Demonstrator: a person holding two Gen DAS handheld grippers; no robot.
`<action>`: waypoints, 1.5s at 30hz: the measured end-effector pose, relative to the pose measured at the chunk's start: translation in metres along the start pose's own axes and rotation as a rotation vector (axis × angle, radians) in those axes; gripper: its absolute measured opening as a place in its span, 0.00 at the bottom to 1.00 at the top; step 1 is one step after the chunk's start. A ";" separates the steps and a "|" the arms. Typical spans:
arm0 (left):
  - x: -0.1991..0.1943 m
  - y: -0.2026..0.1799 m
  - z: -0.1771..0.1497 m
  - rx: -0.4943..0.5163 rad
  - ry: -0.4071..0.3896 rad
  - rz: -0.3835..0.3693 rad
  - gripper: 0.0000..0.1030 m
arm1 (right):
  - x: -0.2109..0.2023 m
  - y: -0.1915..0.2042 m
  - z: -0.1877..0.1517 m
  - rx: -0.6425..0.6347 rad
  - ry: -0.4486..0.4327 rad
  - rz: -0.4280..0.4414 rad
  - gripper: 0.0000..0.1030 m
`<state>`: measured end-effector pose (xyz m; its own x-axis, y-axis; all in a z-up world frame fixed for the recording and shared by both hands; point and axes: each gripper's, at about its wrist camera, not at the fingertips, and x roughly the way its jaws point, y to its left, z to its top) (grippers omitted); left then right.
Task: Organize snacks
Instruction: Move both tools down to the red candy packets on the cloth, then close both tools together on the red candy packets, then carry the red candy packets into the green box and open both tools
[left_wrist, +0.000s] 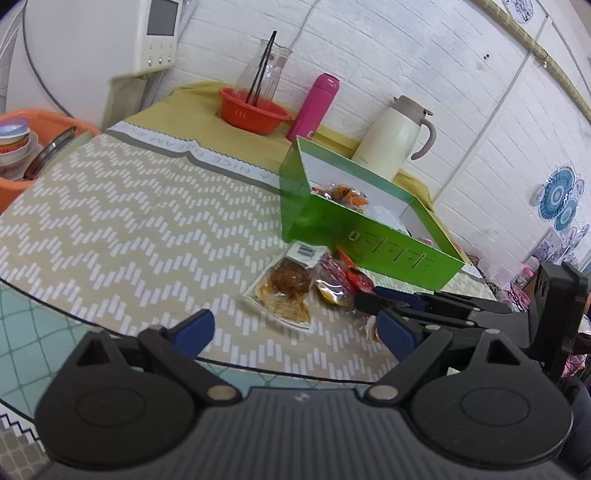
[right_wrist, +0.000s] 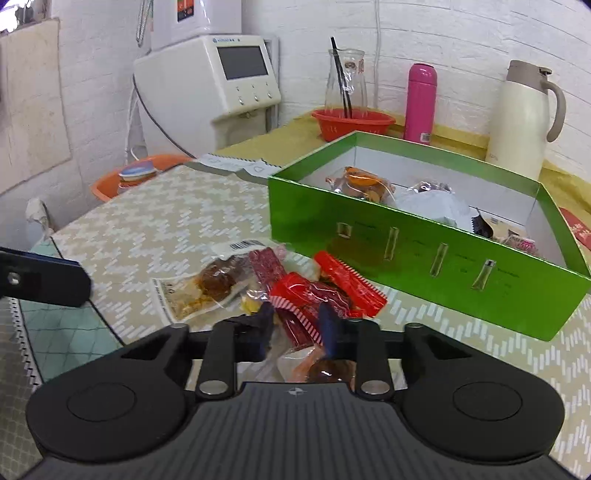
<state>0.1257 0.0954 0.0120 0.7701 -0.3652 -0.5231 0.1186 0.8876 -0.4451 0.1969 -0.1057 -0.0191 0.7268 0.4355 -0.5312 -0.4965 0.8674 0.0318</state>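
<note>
A green box (left_wrist: 369, 236) (right_wrist: 424, 258) stands on the table with several snack packets inside. In front of it lies a pile of loose snacks: a clear packet with a brown pastry (left_wrist: 284, 288) (right_wrist: 207, 288) and red wrapped snacks (left_wrist: 343, 277) (right_wrist: 332, 284). My left gripper (left_wrist: 295, 328) is open and empty, above the table just short of the pile. My right gripper (right_wrist: 295, 325) (left_wrist: 373, 301) is low over the near side of the pile, its jaws narrowly apart around a red-striped snack (right_wrist: 295, 325).
An orange bowl (left_wrist: 251, 110) (right_wrist: 352, 123) with a glass jug, a pink bottle (left_wrist: 314, 107) (right_wrist: 419, 103) and a white thermos (left_wrist: 395, 144) (right_wrist: 521, 118) stand behind the box. An orange basin (left_wrist: 22, 155) with dishes sits at the left. A white appliance (right_wrist: 221, 81) is against the wall.
</note>
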 end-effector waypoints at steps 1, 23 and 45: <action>0.002 -0.002 -0.001 0.003 0.006 -0.010 0.88 | -0.007 0.003 -0.002 -0.015 -0.003 -0.011 0.13; 0.054 -0.042 -0.031 0.080 0.197 -0.157 0.61 | -0.077 0.019 -0.068 0.041 0.065 0.102 0.94; 0.062 -0.059 -0.029 0.173 0.133 -0.076 0.00 | -0.063 -0.004 -0.064 0.169 -0.014 -0.016 0.13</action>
<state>0.1485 0.0119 -0.0153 0.6671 -0.4561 -0.5891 0.2872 0.8870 -0.3615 0.1231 -0.1518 -0.0397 0.7410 0.4240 -0.5207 -0.3993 0.9017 0.1660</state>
